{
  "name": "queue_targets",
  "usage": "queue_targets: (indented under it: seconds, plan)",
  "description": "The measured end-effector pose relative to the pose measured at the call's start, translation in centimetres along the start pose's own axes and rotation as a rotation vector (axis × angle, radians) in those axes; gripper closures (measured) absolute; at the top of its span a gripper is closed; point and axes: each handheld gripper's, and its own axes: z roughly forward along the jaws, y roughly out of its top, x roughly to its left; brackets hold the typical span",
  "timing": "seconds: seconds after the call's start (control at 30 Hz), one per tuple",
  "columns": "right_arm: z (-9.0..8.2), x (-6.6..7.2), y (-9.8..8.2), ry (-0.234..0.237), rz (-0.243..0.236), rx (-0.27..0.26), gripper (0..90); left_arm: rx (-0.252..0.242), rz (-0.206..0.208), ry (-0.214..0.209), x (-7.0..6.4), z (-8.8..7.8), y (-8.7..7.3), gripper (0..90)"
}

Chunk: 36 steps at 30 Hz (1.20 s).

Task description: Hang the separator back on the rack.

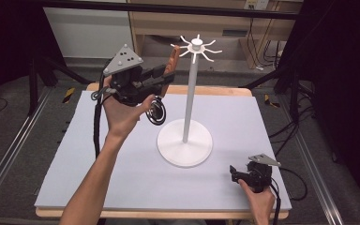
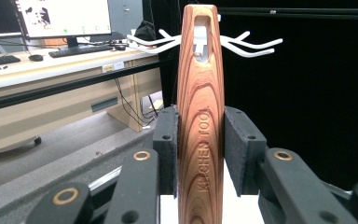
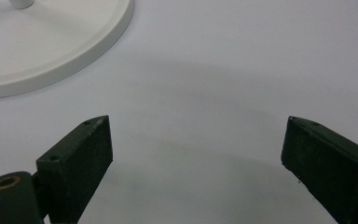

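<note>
Wood filled the grip of the left gripper [image 2: 200,154]: its two jaws were clenched on the handle [image 2: 200,116] of a kitchen tool, one pad against each flat side. The handle's long axis ran out along the jaws, its slotted tip pointing up and away toward the white hooks [image 2: 251,45] at the top of the stand [image 1: 186,140]. From above, the left gripper [image 1: 161,77] was raised over the far left part of the table [image 1: 75,164] — handle [image 1: 172,58] tilted toward the hooks [image 1: 197,47], tip just beside them, whether touching I could not tell. Something round and dark [image 1: 157,112] hung below the left hand [image 1: 122,112]. The right gripper [image 3: 196,154] sat low near the near right corner — jaws released, wide apart, with bare table between them.
</note>
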Motion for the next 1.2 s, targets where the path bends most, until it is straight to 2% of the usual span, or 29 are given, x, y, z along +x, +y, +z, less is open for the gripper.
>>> queue_targets:
  seconds: [0.4, 1.2]
  plan:
    - [0.0, 0.0, 0.0, 0.001, -0.001, 0.0, 9.2, 0.012, -0.008, 0.001, 0.1, 0.8, -0.3, 67.2]
    - [0.2, 0.0, 0.0, 0.003, -0.012, 0.004, 9.2, 0.001, -0.012, -0.017, 0.1, 2.2, -1.3, 67.0]
